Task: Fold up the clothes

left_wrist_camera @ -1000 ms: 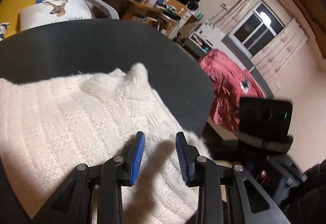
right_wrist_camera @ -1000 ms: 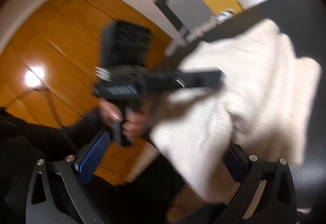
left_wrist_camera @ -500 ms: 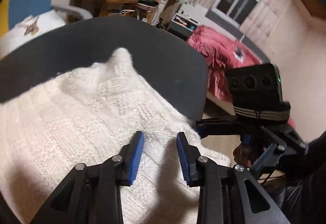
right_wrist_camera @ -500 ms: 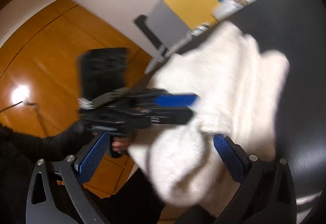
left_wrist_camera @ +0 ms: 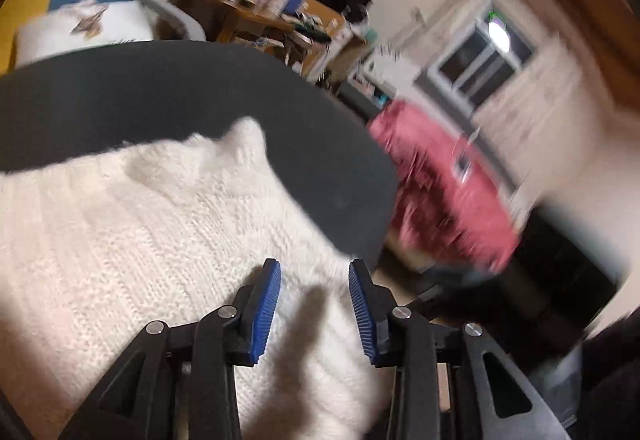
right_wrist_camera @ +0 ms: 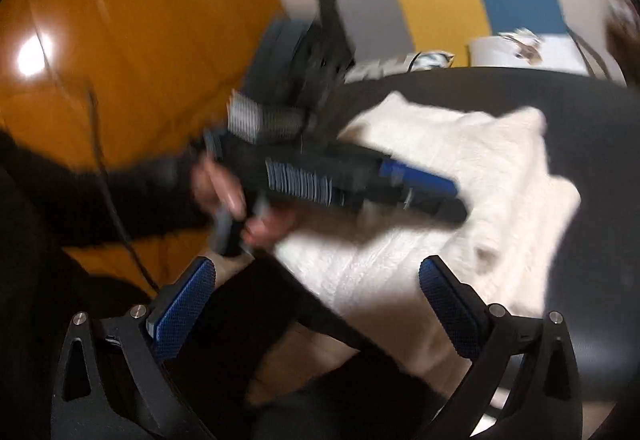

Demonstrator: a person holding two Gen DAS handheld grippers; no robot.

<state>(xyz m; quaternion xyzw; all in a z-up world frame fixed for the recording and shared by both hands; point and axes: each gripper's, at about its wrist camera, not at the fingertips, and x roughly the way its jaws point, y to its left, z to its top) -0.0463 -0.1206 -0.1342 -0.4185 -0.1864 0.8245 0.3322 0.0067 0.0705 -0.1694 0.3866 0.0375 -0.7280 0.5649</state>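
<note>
A white knitted sweater [left_wrist_camera: 132,240] lies folded on the round dark table [left_wrist_camera: 200,88], reaching its near edge. The left gripper [left_wrist_camera: 314,276] hovers over the sweater's near right corner, its 2 jaws opening with nothing pinched between them. The right gripper [right_wrist_camera: 316,276] stands wide open off the table's near edge, empty. A hand [right_wrist_camera: 236,200] holds the left gripper's handle.
</note>
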